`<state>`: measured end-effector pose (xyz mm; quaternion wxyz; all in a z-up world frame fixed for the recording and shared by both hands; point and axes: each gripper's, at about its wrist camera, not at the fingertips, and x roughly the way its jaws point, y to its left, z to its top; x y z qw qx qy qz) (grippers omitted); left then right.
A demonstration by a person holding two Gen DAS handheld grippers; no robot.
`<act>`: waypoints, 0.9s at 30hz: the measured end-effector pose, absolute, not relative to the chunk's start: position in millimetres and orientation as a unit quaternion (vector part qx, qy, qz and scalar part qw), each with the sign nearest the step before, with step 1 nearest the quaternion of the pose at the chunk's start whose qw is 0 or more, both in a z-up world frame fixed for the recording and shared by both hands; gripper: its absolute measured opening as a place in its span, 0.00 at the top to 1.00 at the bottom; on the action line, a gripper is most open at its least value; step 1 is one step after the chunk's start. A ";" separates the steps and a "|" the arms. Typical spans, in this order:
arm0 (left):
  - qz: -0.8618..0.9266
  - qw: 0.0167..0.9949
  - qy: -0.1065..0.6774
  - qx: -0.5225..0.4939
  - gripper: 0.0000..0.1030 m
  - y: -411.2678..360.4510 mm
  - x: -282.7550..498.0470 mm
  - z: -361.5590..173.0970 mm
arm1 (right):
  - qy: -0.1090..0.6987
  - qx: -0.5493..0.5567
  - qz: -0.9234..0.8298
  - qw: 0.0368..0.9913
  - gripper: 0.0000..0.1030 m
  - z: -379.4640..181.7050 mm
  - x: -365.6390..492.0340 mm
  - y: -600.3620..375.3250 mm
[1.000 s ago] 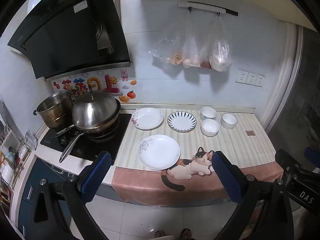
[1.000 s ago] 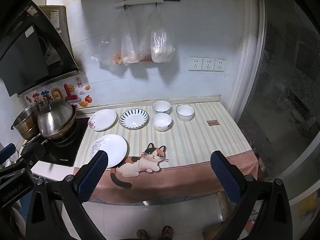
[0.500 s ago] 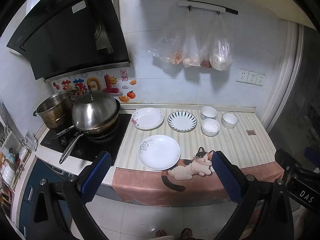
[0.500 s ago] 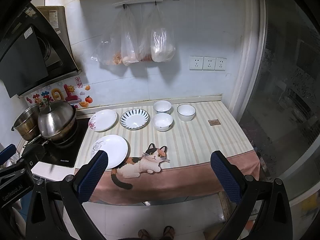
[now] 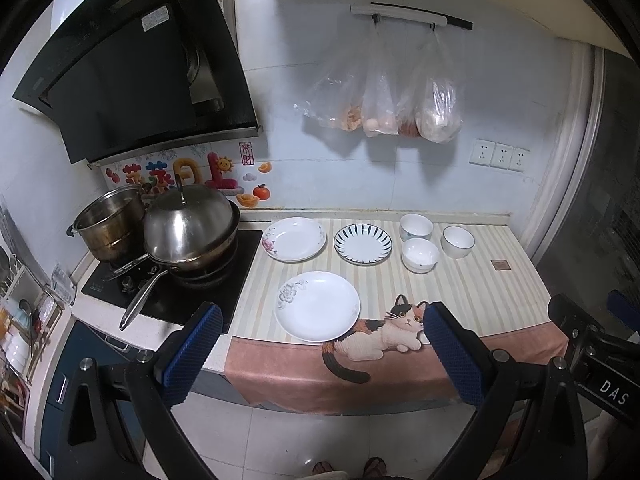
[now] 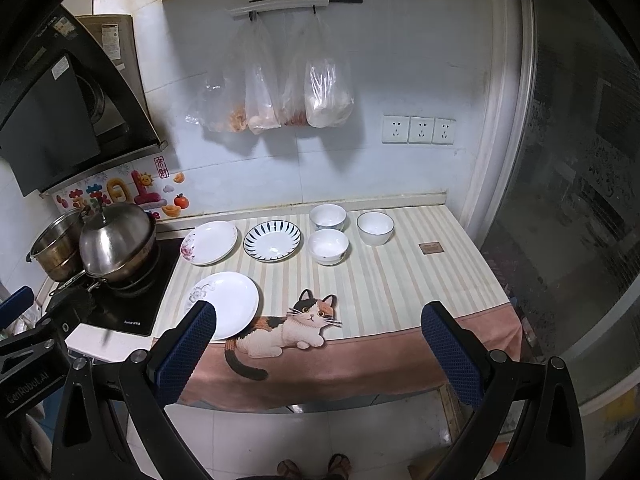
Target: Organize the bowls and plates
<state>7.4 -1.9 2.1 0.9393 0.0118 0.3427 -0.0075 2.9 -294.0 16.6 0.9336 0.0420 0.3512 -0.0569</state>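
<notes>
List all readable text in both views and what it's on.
"DAS": right gripper body, seen from the left wrist.
"GenRobot.AI": left gripper body, seen from the right wrist.
Large colourful characters on the wall stickers: stylised, not reliably readable.
Range hood labels and cooktop brand: too small to read.

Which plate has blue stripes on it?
The striped plate, the middle dish in the back row. Dark blue lines fan around its rim. The plate left of it and the front plate are white with small flower prints.
</notes>
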 end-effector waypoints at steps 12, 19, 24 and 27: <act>-0.009 0.939 0.344 0.011 0.00 -2.0 5.1 2.7 | 0.351 0.043 -0.056 0.934 0.00 18.0 2.4 -296.6; -0.009 0.940 0.342 0.013 0.00 -1.8 4.4 1.6 | 0.351 0.045 -0.058 0.933 0.00 21.9 4.1 -296.7; -0.010 0.940 0.340 0.013 0.00 -0.5 6.8 2.4 | 0.350 0.044 -0.057 0.934 0.00 22.1 4.4 -297.8; -0.009 0.941 0.339 0.013 0.00 0.2 7.2 3.0 | 0.350 0.046 -0.059 0.934 0.00 23.6 5.6 -298.5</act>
